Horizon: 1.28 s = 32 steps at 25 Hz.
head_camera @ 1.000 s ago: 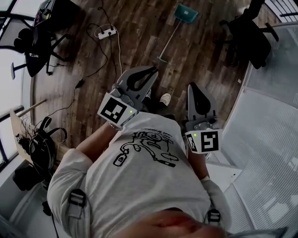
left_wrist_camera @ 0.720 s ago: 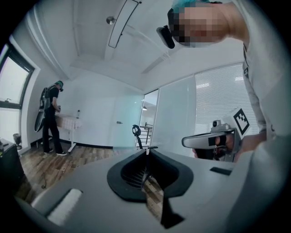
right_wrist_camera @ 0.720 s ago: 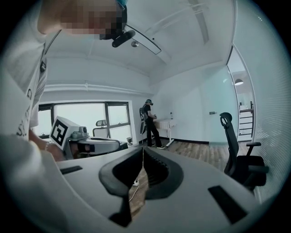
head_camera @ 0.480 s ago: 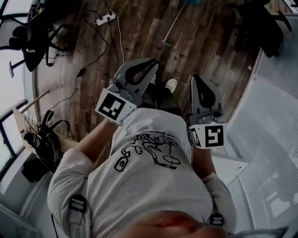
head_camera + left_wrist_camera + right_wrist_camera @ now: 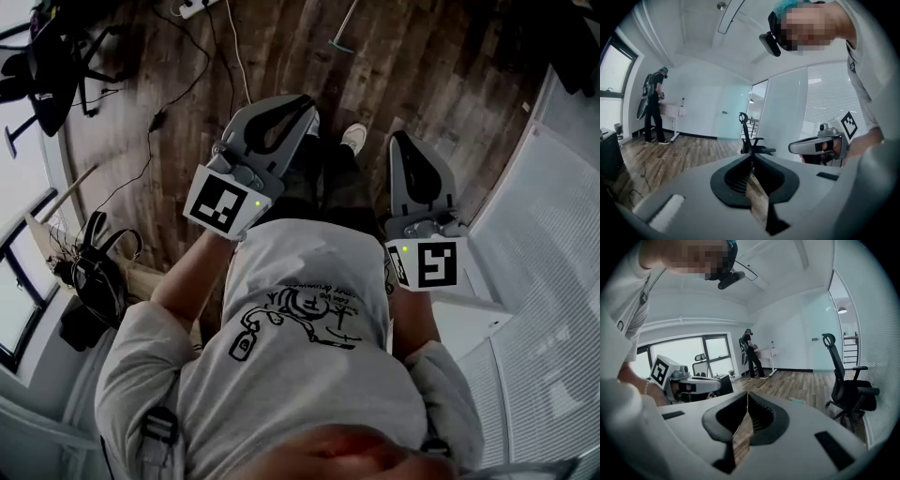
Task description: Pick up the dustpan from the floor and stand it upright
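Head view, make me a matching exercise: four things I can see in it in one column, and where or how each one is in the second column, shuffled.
Things:
1. office chair
2. white shoe
3. dustpan handle
4. right gripper

Places or states:
a. on the floor between the two grippers' tips
b. jaws shut, at the picture's right
c. top left corner
d. top edge, a little right of centre

Pairs: 1-c, 2-a, 3-d, 4-b
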Each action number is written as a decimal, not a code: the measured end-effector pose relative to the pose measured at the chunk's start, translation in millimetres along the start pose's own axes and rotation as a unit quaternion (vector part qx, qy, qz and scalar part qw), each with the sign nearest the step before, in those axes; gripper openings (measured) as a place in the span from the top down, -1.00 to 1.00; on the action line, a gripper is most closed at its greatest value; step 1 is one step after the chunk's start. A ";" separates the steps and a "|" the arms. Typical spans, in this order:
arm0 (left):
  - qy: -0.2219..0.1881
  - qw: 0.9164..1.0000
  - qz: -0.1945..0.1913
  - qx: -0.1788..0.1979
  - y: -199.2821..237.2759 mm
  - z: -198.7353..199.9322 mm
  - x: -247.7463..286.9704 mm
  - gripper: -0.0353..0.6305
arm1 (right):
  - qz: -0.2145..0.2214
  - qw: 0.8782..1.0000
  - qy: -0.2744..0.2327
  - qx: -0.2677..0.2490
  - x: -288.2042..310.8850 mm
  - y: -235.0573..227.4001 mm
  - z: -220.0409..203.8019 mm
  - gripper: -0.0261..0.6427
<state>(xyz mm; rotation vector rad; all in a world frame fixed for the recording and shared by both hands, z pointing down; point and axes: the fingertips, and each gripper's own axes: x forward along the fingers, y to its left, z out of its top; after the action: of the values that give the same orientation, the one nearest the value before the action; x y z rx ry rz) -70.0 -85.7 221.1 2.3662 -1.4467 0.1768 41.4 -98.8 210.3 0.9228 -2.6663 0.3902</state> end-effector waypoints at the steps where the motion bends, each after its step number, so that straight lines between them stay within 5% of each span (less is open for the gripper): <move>1: 0.002 1.000 0.001 -0.001 2.2 -7.4 3.5 0.84 | 0.001 1.000 0.003 0.001 4.7 -1.7 -8.3 0.90; 16: 0.022 1.000 -0.009 -0.001 22.7 -121.7 39.1 0.84 | -0.002 0.999 0.040 -0.022 51.6 -18.1 -118.6 0.90; 32: 0.074 0.997 -0.012 0.010 95.0 -281.5 117.3 0.83 | 0.027 0.996 0.085 -0.018 159.6 -50.2 -276.5 0.90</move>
<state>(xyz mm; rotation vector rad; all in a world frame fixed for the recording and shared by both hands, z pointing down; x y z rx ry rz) -76.3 -119.6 538.7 2.3303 -1.3539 0.3545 4.0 -129.9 529.8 0.7708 -2.5378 0.4123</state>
